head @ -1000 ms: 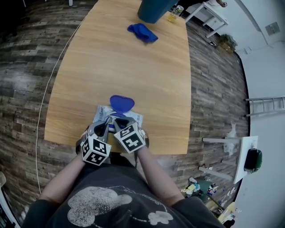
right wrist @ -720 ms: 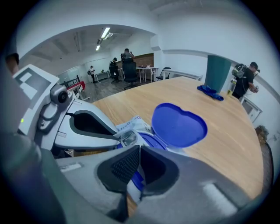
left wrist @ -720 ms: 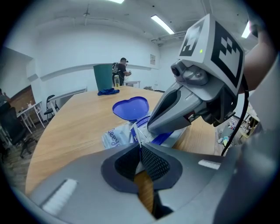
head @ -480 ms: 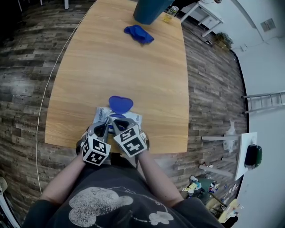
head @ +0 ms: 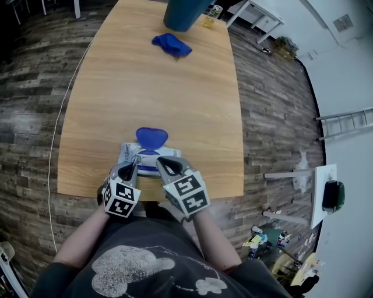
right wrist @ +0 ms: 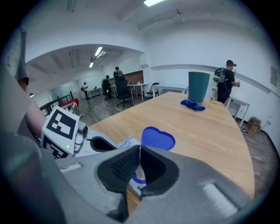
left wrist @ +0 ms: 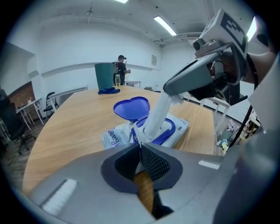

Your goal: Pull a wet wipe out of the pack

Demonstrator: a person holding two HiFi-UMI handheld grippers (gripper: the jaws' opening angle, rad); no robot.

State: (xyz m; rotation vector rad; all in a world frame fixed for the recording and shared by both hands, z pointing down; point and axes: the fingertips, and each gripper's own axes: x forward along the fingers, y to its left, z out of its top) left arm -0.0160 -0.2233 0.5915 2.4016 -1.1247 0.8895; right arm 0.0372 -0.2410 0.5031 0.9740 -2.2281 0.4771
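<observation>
The wet wipe pack (head: 140, 156) lies at the table's near edge with its blue lid (head: 151, 138) flipped open. My left gripper (head: 127, 169) is shut on the pack's near edge, and a thin white film shows between its jaws (left wrist: 140, 146). My right gripper (head: 165, 165) hovers above the opening, shut on a white wet wipe (left wrist: 156, 116). The wipe stretches up from the blue-rimmed opening (left wrist: 168, 131) to the right gripper's tips (left wrist: 168, 89). In the right gripper view the lid (right wrist: 158, 138) and the left gripper (right wrist: 101, 144) lie just below the shut jaws (right wrist: 140, 151).
A blue cloth (head: 171, 45), a teal bin (head: 183, 14) and a small yellow container (head: 213, 13) stand at the table's far end. The wooden table (head: 192, 105) ends just under my hands. A person (right wrist: 226, 81) stands by the far end.
My right gripper has risen above the pack, drawing the wipe up out of the opening. The left gripper has stayed on the pack's edge.
</observation>
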